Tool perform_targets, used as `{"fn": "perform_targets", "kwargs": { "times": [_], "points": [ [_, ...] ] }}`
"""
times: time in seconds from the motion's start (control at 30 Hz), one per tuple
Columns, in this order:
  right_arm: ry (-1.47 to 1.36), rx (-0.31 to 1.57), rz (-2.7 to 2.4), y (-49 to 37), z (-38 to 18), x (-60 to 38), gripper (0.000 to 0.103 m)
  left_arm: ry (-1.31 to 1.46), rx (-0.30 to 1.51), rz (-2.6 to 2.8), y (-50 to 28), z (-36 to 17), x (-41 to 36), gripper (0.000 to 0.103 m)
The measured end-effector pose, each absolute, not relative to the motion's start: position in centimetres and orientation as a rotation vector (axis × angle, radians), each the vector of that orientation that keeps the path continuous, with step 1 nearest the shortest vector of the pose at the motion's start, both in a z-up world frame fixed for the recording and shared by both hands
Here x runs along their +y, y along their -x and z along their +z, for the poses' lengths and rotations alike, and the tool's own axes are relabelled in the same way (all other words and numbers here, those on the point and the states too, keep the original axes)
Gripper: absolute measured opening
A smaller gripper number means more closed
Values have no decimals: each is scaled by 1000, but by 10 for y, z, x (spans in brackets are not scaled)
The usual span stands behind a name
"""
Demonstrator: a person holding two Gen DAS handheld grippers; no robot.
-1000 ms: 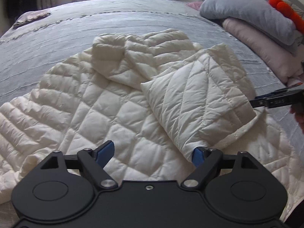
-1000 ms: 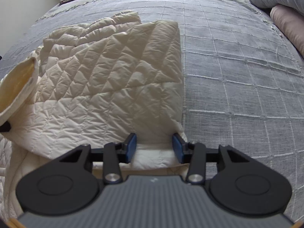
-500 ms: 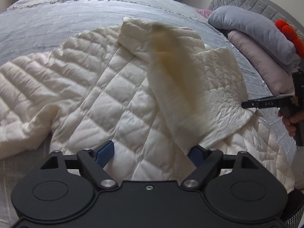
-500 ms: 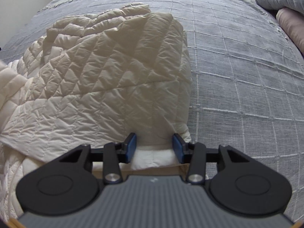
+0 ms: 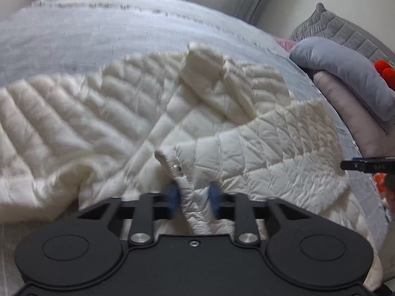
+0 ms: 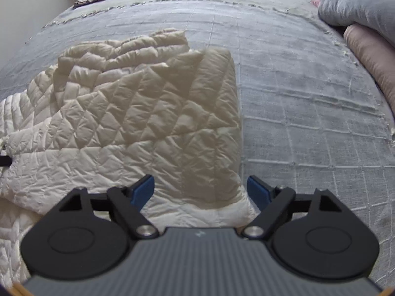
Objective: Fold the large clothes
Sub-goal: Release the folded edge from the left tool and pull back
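While the cream quilted jacket [image 5: 246,148] lies spread across the grey bed [image 6: 296,86], the left claw [image 5: 193,198] pinches its front edge, nearer the next fold, and the right claw [image 6: 200,190] gapes wide and empty over the folded panel's hem

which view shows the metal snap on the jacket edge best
The left wrist view: the small silver metal snap sits on the cream quilted puffer jacket edge, just above the left hand-held gripper pinching that edge. In the right wrist view that edge lies at the far left border and no snap is discernible.
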State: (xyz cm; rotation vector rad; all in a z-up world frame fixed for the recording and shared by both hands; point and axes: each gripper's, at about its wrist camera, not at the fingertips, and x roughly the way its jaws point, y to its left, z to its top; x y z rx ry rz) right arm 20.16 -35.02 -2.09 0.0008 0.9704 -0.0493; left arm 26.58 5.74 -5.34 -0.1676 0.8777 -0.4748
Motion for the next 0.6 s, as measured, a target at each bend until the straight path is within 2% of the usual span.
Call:
{"fn": "perform_targets", "kwargs": {
  "times": [0.13, 0.2, 0.23, 0.3, 0.33, 0.37, 0.47, 0.6],
  "points": [
    [-10, 879, -68, -206, -10, -352, 82, 120, 685, -378, -277, -22, 49, 11],
    [-20, 843, -72, -210, -9, -351, 80, 63, 633, -339, -288, -18, 42, 16],
    [-23, 827, -73, -214, -9, -350, 78, 30, 638, -305, -295, -19, 38, 16],
    [-23, 806, -68, -221, -12, -346, 69, -11, 644, -269, -301, -20, 34, 16],
    [-21, 801, -61, -225, -14, -344, 59, -11, 626, -282, -299, -19, 33, 16],
    [-18, 800, -56, -228, -17, -343, 53, -10, 609, -295, -296, -18, 32, 16],
    [6, 816, -64, -241, -30, -338, 52, -7, 631, -363, -293, -27, 23, 16],
    [39, 889, -106, -261, -58, -338, 50, -39, 755, -401, -302, -64, 4, 17]
  ]
}}
